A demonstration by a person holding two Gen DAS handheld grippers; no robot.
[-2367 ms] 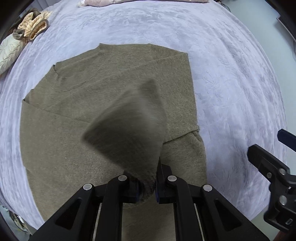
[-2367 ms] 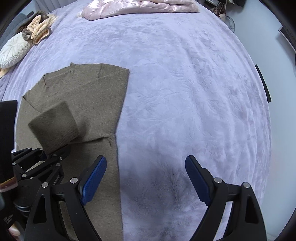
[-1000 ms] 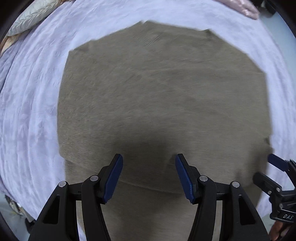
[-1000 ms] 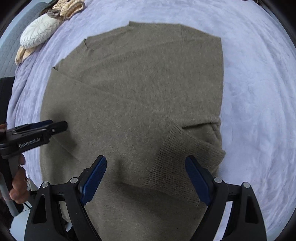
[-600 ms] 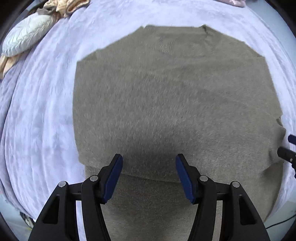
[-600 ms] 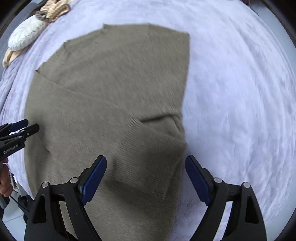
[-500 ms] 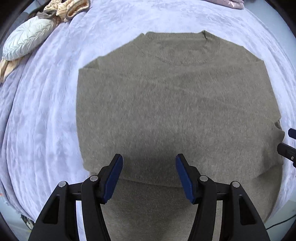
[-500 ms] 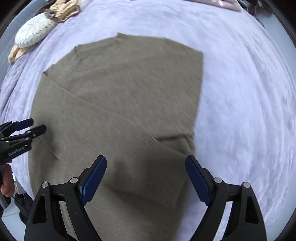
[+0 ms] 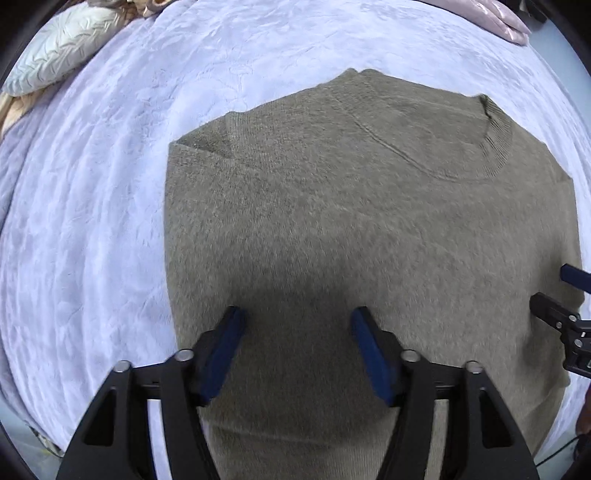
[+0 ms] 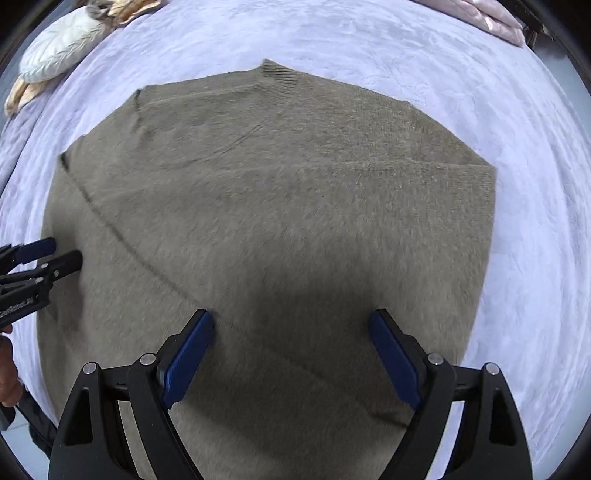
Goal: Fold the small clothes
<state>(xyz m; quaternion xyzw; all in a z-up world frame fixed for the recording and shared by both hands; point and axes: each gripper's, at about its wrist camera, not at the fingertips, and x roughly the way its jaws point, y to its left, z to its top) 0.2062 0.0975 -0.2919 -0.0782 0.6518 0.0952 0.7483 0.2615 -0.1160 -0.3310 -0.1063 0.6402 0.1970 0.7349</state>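
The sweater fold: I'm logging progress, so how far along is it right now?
Done: both sleeves look folded in across the olive sweater, which lies flat on the lavender bedspread. In hand: nothing; the left hand-held gripper and right hand-held gripper are both open above the lower half. Left: probably folding the hem end up toward the collar.

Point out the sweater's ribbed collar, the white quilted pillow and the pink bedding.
ribbed collar (image 9: 496, 146): left wrist view, on the neckband's right curve.
white quilted pillow (image 10: 61, 50): right wrist view, on its quilted top.
pink bedding (image 9: 491, 18): left wrist view, on its satin edge.
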